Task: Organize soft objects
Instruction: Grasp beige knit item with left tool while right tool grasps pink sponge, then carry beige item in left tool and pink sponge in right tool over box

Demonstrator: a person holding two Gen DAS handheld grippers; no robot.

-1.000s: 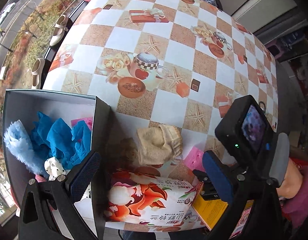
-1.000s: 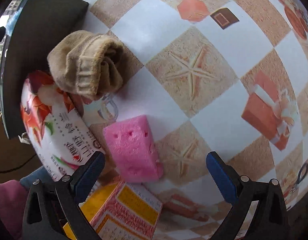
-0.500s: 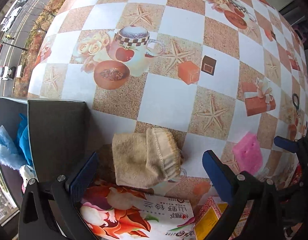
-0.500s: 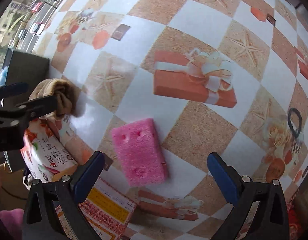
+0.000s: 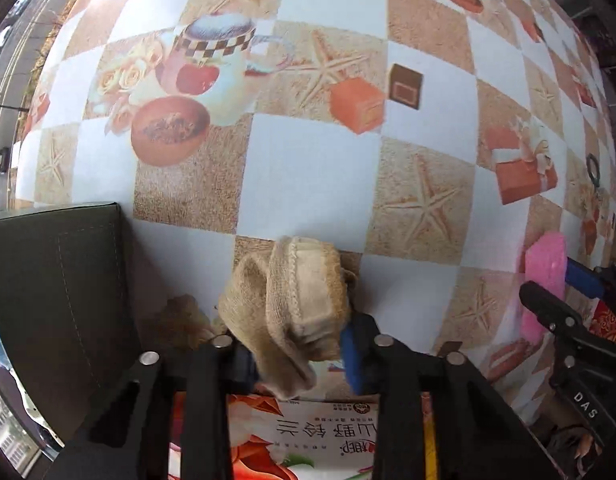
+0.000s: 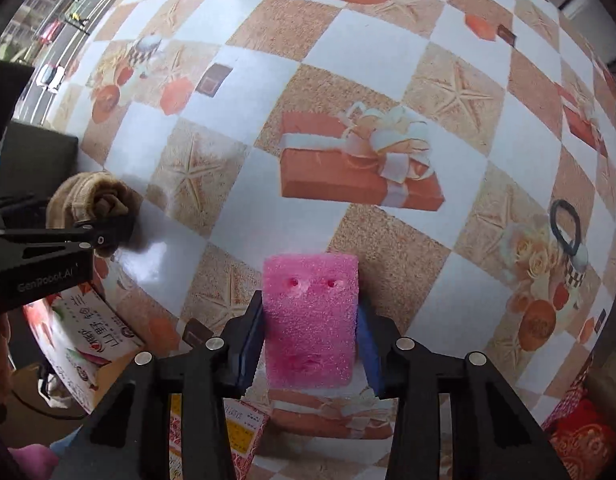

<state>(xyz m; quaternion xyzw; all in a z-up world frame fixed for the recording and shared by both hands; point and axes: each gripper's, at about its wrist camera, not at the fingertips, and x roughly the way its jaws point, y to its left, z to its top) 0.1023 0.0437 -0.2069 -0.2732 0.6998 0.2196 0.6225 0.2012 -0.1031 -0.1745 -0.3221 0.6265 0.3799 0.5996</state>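
**Both claws closing on soft items**

My left claw is closing, pads pinching the tan rolled sock on the checked tablecloth, just beside the dark box. My right claw is closing, pads pressing the pink sponge on both flanks.

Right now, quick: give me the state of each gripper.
Left gripper: jaws closing on the sock, pads pressing it.
Right gripper: jaws closing on the pink sponge, pads against its sides.
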